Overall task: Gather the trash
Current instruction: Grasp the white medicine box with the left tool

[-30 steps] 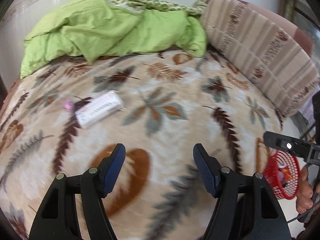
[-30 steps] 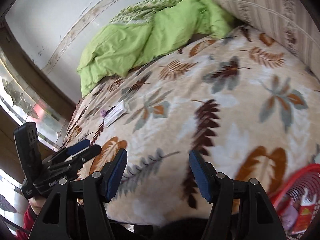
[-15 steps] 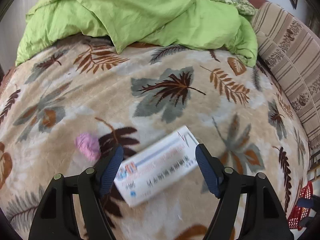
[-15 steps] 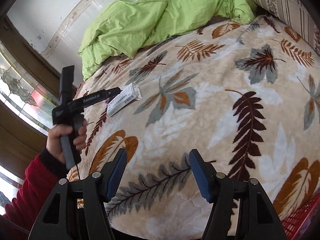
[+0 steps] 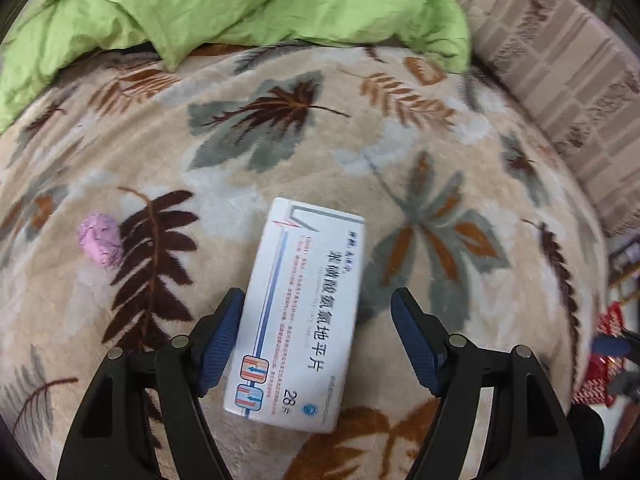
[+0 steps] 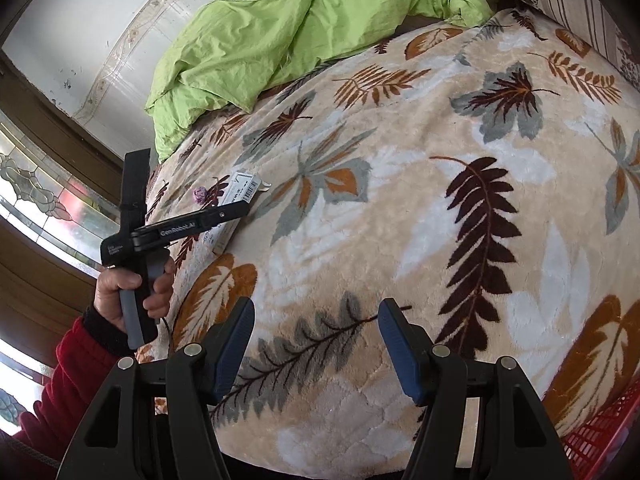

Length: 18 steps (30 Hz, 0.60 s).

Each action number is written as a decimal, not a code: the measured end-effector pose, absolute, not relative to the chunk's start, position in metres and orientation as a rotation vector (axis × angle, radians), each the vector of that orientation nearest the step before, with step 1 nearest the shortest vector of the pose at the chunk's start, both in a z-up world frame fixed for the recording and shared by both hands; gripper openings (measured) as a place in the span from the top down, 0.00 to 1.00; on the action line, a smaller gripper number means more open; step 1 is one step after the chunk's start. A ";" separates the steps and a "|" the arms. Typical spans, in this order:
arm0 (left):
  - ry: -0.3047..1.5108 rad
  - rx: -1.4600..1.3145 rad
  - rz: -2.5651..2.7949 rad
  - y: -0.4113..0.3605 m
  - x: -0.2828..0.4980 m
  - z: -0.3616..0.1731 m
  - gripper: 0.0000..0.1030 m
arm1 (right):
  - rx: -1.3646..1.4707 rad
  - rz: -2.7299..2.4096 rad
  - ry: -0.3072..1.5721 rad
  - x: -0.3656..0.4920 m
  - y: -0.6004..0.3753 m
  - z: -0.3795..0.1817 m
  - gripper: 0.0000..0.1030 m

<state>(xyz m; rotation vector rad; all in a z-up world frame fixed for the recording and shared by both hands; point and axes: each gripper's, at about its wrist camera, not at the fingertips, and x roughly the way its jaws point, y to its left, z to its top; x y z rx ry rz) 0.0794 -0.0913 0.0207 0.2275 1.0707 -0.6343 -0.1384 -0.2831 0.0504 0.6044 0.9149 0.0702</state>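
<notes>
A white medicine box [image 5: 302, 316] with blue and red print lies flat on the leaf-patterned blanket [image 5: 280, 152]. My left gripper [image 5: 318, 336] is open with the box's near half between its fingers; the left finger touches the box edge, the right finger stands apart. A crumpled pink paper ball [image 5: 100, 240] lies to the box's left. In the right wrist view the box [image 6: 236, 196] and the ball [image 6: 199, 194] sit far left, with the left gripper over them. My right gripper [image 6: 316, 340] is open and empty above the blanket's near edge.
A rumpled green quilt [image 5: 240, 4] lies at the back of the bed. A striped cushion [image 5: 560, 80] runs along the right side. A red mesh basket [image 6: 600, 436] stands at the bed's near right edge and also shows in the left wrist view [image 5: 604, 360].
My left gripper has moved forward over the bed and turned, so the box now lies lengthwise between its open fingers. The right gripper has stayed almost still.
</notes>
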 end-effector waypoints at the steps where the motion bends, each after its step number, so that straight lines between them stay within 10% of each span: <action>1: 1.071 0.232 -0.598 -0.092 0.081 0.018 0.37 | 0.604 0.072 0.914 -0.139 -0.282 0.051 0.34; 18: 0.839 -0.083 0.027 0.035 -0.001 0.045 0.48 | 0.436 0.200 0.855 -0.049 -0.225 0.089 0.34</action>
